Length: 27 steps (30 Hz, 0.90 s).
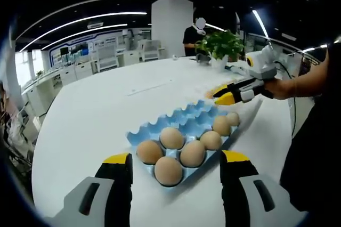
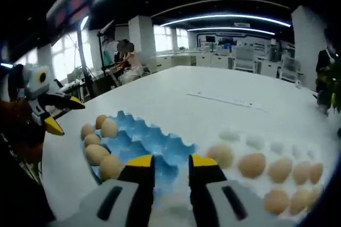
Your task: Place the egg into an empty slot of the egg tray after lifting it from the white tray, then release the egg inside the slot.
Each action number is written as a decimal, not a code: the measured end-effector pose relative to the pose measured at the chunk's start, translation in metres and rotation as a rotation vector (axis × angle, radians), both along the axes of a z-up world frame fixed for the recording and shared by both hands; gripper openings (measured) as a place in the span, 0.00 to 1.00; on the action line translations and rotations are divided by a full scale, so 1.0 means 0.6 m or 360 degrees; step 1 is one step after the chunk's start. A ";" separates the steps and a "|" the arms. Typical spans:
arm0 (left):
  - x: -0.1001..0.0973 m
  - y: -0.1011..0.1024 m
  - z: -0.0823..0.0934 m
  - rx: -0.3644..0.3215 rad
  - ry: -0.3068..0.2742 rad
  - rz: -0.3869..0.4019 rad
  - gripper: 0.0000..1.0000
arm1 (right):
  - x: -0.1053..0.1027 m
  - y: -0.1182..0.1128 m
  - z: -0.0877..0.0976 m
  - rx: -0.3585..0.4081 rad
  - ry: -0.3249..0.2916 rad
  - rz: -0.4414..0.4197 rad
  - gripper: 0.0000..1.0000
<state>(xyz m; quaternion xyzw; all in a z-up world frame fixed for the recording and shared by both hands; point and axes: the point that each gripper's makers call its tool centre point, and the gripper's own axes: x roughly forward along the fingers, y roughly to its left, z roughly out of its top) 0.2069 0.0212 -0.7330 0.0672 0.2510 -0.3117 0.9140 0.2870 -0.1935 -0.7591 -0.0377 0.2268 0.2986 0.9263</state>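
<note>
The blue egg tray lies on the white table with several brown eggs in its near slots; its far slots are empty. My left gripper stands open just before the tray's near corner, with nothing between its jaws. My right gripper, held by a hand, hovers beyond the tray's far end. In the right gripper view, my right gripper hangs over the blue egg tray, open by a narrow gap and holding nothing. The white tray with several eggs lies to its right. The left gripper shows at far left, open.
A potted plant stands at the table's far end, with a person behind it. Another person sits past the table in the right gripper view. The table's edge runs close on the left.
</note>
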 end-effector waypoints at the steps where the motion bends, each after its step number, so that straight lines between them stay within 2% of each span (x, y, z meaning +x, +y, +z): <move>1: 0.000 0.000 0.001 -0.0002 -0.0002 0.0002 0.67 | 0.002 -0.020 0.003 0.0010 -0.0018 -0.0061 0.24; 4: -0.001 0.000 0.001 0.0005 -0.0005 -0.0002 0.67 | 0.005 -0.069 0.005 -0.0015 -0.0047 -0.0186 0.24; 6: -0.001 -0.001 0.002 0.0004 -0.0002 -0.0006 0.67 | 0.003 -0.102 0.002 -0.0048 -0.0032 -0.0258 0.24; 10: -0.001 -0.003 0.002 0.0006 -0.0004 -0.0016 0.67 | 0.003 -0.162 0.005 -0.0039 -0.0052 -0.0421 0.24; 21: -0.001 -0.005 0.004 -0.0002 -0.0009 -0.0026 0.67 | 0.002 -0.212 -0.010 -0.0107 -0.0030 -0.0537 0.24; 27: -0.002 -0.002 0.002 0.0002 -0.0001 -0.0024 0.67 | -0.004 -0.221 -0.033 -0.0186 -0.0006 -0.0515 0.25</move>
